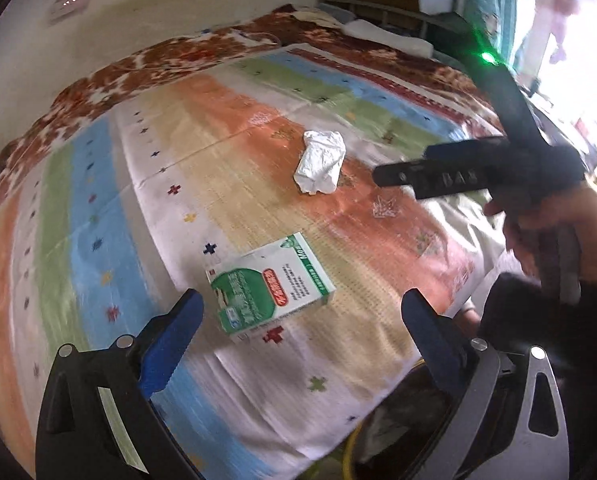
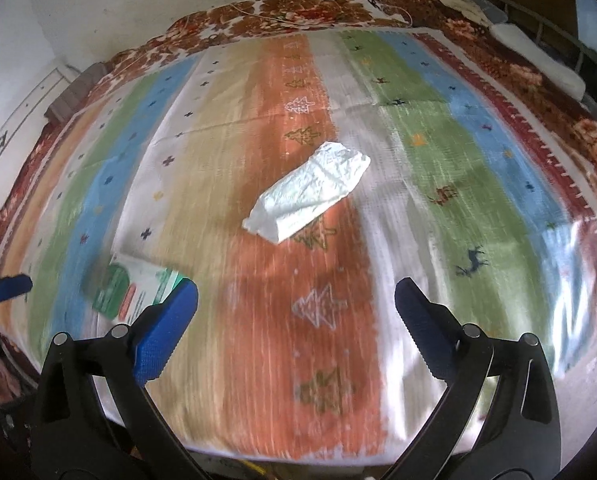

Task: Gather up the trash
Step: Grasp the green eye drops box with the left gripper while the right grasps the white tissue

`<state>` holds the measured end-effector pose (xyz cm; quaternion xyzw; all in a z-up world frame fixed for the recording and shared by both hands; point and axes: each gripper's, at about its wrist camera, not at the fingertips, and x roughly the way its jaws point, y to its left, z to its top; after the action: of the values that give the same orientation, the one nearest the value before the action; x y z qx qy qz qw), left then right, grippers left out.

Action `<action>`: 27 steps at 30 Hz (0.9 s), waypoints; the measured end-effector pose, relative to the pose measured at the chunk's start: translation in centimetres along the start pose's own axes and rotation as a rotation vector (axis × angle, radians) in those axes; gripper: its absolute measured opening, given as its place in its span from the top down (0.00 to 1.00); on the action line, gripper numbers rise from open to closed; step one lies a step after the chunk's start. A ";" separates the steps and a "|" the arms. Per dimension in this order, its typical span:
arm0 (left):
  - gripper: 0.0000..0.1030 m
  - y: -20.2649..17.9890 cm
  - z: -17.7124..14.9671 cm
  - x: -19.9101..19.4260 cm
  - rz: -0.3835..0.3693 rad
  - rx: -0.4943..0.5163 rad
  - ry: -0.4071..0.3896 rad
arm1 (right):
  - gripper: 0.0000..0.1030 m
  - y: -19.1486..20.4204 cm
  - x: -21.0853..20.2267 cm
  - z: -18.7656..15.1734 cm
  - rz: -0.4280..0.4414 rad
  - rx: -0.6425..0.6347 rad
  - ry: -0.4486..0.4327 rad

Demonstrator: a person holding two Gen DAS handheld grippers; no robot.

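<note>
Both claws gape empty; our left claw (image 1: 302, 316) straddles the box (image 1: 268, 286), our right claw (image 2: 296, 304) aims at the tissue (image 2: 308, 192) at twelve o'clock on the bed (image 2: 258, 360).

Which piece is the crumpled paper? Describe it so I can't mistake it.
On the striped blanket covering the bed, find the orange stripe down the middle. The crumpled white paper lies on it, ahead of the open right gripper. Unlike the green-and-white box nearby, it is plain, wrinkled and unprinted.
</note>
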<state>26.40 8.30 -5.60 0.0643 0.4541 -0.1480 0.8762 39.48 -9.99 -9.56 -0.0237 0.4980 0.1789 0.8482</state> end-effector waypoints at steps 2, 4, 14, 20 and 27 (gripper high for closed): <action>0.06 0.7 0.1 0.6 -0.014 0.044 0.003 | 0.09 -0.1 0.7 0.6 0.000 0.011 0.003; 0.06 0.9 0.2 1.1 -0.039 0.079 0.011 | 0.09 -0.1 1.5 1.2 -0.006 0.011 0.008; 0.06 -0.5 0.8 5.6 -0.155 0.365 0.069 | 0.11 -1.2 5.3 3.8 0.010 0.033 0.047; 0.06 -0.6 1.7 8.2 -0.184 0.569 0.174 | 0.21 -2.3 7.6 4.7 0.044 0.089 0.082; 0.06 0.8 1.4 10.4 -0.271 0.621 0.241 | 0.43 -2.1 10.1 4.8 0.060 0.076 0.119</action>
<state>33.42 6.67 -13.24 0.2837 0.4919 -0.3850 0.7275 48.66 -8.12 -16.00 0.0130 0.5544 0.1835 0.8117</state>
